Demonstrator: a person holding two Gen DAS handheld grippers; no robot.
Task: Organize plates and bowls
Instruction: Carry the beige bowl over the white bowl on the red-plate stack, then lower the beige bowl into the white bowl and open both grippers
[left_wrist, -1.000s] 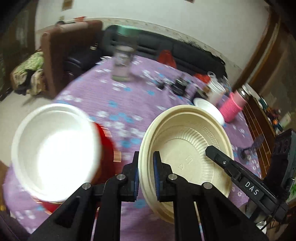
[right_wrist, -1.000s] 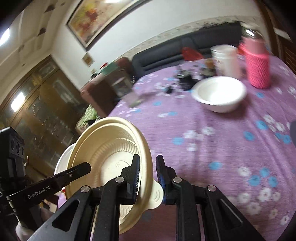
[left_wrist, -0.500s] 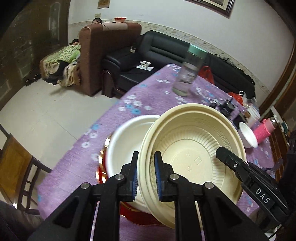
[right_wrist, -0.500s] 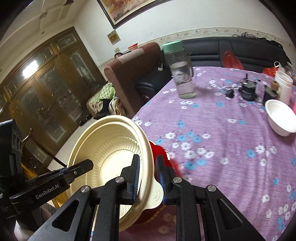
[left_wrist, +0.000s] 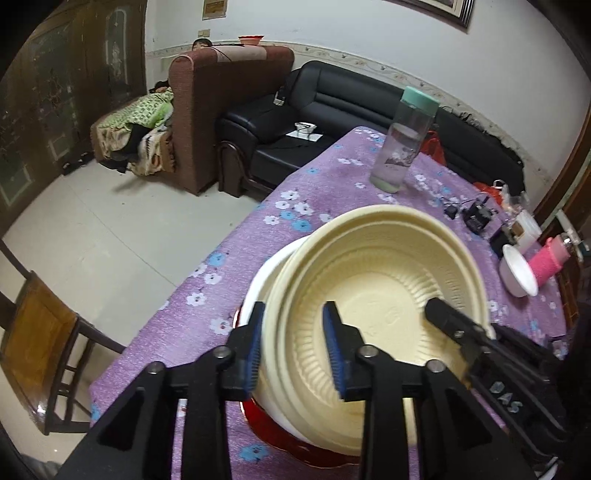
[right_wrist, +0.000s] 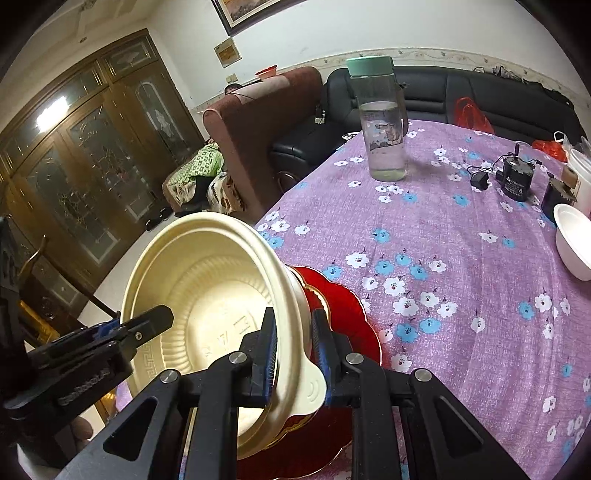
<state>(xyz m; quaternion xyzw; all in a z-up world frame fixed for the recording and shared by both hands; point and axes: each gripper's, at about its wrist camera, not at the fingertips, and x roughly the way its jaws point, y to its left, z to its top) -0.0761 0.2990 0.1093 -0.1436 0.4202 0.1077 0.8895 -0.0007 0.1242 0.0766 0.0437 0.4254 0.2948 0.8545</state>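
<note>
A cream ribbed bowl rests tilted inside a white bowl, which stands on a red plate near the table's front corner. My left gripper straddles the cream bowl's near rim. Its jaws are opening, and the blue pads stand off the rim on both sides. My right gripper is shut on the tab of the cream bowl on the opposite side, above the red plate. Each view also shows the other gripper's black finger on the bowl.
A second, smaller white bowl sits far right beside a pink bottle. A tall water bottle stands at the back and black chargers lie near it. A wooden chair stands beyond the table's left edge.
Both grippers carried the cream bowl across the table and onto the white bowl on the red plate. The left jaws, shut on the rim before, have since parted.
</note>
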